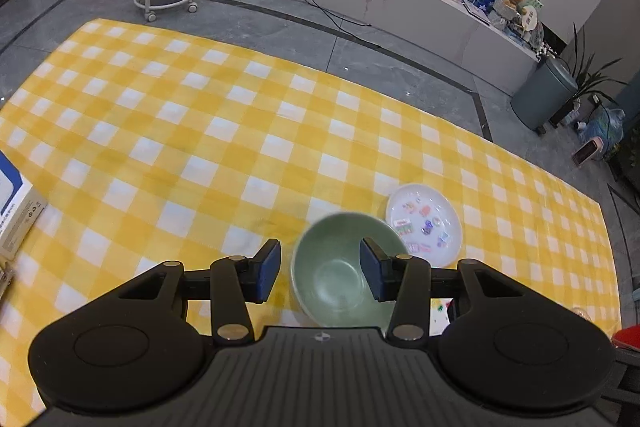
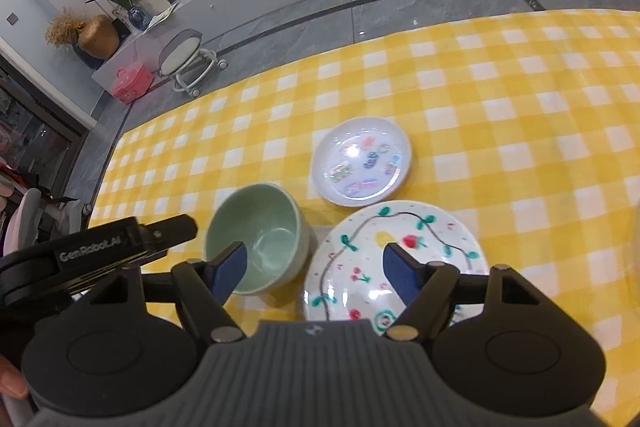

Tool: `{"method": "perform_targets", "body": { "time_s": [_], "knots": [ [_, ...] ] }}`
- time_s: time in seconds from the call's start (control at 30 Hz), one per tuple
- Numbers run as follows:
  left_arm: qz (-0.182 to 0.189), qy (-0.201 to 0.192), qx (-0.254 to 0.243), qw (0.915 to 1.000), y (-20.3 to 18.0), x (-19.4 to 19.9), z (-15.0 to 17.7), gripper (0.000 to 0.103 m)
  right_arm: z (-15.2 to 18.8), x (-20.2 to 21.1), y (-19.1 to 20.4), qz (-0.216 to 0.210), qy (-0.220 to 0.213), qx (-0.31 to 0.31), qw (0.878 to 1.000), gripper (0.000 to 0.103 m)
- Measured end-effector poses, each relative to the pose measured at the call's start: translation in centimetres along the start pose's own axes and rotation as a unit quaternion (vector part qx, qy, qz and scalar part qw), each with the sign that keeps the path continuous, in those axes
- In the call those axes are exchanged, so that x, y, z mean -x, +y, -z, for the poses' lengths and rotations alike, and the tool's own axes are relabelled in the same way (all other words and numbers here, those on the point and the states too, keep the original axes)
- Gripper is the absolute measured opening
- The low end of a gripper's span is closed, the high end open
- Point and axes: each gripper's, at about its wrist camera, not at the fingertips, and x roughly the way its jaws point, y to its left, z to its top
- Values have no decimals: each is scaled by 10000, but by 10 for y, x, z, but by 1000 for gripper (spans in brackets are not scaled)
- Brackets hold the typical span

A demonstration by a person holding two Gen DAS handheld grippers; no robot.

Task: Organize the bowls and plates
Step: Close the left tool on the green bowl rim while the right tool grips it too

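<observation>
Left wrist view: left gripper hangs with fingers well apart, empty, astride the near rim of the green bowl on the surface. Right gripper gapes empty above the big plate. Judged step: approach; next, close on each rim

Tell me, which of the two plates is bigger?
The vine plate, painted with green leaves and red cherries, nearest the right gripper. The sticker plate behind is smaller.
</observation>
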Motion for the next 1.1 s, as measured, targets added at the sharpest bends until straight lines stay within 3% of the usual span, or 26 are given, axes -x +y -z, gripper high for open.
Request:
{"method": "perform_targets", "body": {
  "time_s": [0.23,0.57,0.73,1.1],
  "knots": [
    [146,109,198,9996,12,-15,-6,52,-7,-18,3,-16,111,-46,9999,67],
    [155,526,129,9984,13,-43,7,51,-10,-54,5,131,426,-8,9990,43],
    [151,694,174,9973,14,-54,12,40,-10,-72,9,174,634,134,9977,29],
    [-50,870,308,9957,15,-68,17,14,-8,-86,13,168,625,283,9975,22]
  ]
}}
